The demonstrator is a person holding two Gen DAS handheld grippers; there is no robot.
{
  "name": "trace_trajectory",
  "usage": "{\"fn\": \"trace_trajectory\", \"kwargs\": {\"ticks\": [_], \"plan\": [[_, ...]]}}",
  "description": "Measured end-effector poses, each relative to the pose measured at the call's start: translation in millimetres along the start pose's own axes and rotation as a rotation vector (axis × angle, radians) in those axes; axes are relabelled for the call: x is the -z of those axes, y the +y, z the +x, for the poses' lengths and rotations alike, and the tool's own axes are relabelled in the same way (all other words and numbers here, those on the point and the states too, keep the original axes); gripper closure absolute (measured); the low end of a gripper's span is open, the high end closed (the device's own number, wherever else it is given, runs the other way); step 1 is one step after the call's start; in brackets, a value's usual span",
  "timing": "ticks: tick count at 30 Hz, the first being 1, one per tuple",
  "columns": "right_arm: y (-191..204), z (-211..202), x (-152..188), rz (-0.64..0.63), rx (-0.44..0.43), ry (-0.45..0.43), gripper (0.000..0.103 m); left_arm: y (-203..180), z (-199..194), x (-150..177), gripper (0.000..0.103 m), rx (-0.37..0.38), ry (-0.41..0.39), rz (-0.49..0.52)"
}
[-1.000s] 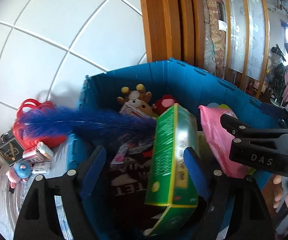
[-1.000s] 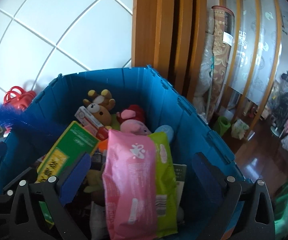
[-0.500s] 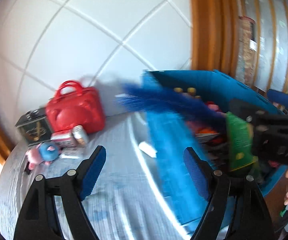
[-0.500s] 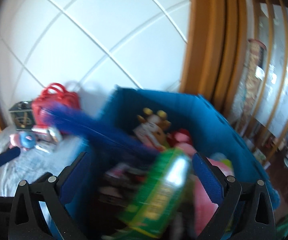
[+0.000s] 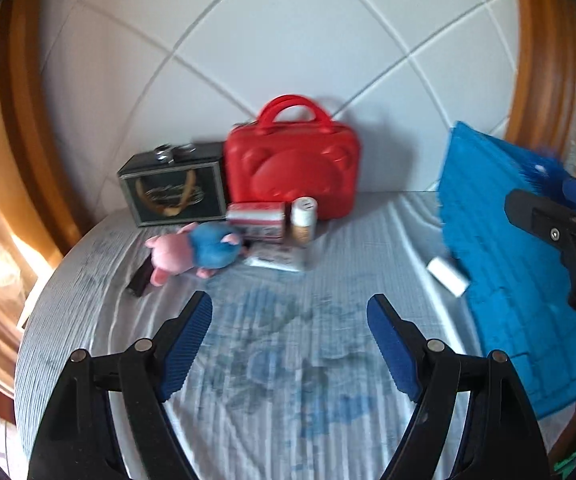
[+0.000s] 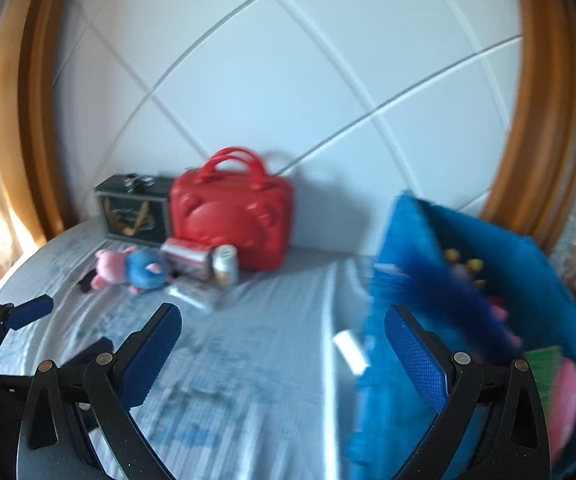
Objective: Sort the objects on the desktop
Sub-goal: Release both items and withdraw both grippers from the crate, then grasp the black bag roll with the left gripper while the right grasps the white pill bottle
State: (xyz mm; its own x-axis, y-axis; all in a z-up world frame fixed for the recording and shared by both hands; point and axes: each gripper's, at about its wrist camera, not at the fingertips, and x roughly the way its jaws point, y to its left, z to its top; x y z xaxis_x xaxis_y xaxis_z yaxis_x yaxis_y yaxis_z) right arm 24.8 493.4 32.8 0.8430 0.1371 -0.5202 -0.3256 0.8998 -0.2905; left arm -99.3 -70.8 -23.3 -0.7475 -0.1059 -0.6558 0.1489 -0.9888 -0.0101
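A red bear-faced case (image 5: 292, 168) (image 6: 232, 216) stands at the back of the grey cloth-covered surface (image 5: 288, 360), a dark box (image 5: 172, 188) (image 6: 132, 208) to its left. In front lie a pink and blue plush (image 5: 196, 252) (image 6: 132, 268), a small carton (image 5: 256, 216), a small bottle (image 5: 303, 218) (image 6: 226, 266) and a flat white packet (image 5: 276, 258). My left gripper (image 5: 290, 344) hangs open and empty over bare cloth. My right gripper (image 6: 284, 356) is open and empty too, beside the blue crate (image 5: 504, 264) (image 6: 488, 280).
The blue crate on the right holds a blue feather duster (image 6: 448, 300), plush toys and packets. A small white object (image 5: 448, 278) (image 6: 352, 346) lies by its wall. A white padded wall and wooden frame stand behind. A dark flat thing (image 5: 138, 280) lies left of the plush.
Both grippers swung left from over the crate to the cloth surface. The crate slid to the right edge of both views. The case and small objects came to the centre. Jaws stayed open.
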Motion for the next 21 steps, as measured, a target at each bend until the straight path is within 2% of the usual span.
{"fn": "trace_trajectory", "kwargs": {"ticks": [4,5,9,14,18,21], "plan": [[39.8,43.2,-10.7,-0.027,-0.055,0.057,0.000,51.0,24.6,-3.5,0.023,-0.033,0.025,-0.066],[48.0,52.0,-12.7,-0.103,-0.144,0.020,0.000,62.0,32.3,-3.8,0.023,-0.037,0.034,-0.082],[72.1,96.5,-18.7,-0.120,-0.152,0.072,0.000,97.3,69.5,-4.8,0.023,-0.072,0.074,-0.109],[87.1,171.8,-18.5,-0.120,-0.158,0.174,0.000,150.1,132.0,4.0,0.023,-0.136,0.154,-0.155],[90.5,240.6,-14.1,-0.113,-0.146,0.250,0.000,208.7,197.3,19.8,0.023,-0.229,0.251,-0.197],[87.3,286.7,-10.4,-0.078,-0.154,0.296,0.000,244.5,244.5,28.0,0.023,-0.293,0.315,-0.190]]}}
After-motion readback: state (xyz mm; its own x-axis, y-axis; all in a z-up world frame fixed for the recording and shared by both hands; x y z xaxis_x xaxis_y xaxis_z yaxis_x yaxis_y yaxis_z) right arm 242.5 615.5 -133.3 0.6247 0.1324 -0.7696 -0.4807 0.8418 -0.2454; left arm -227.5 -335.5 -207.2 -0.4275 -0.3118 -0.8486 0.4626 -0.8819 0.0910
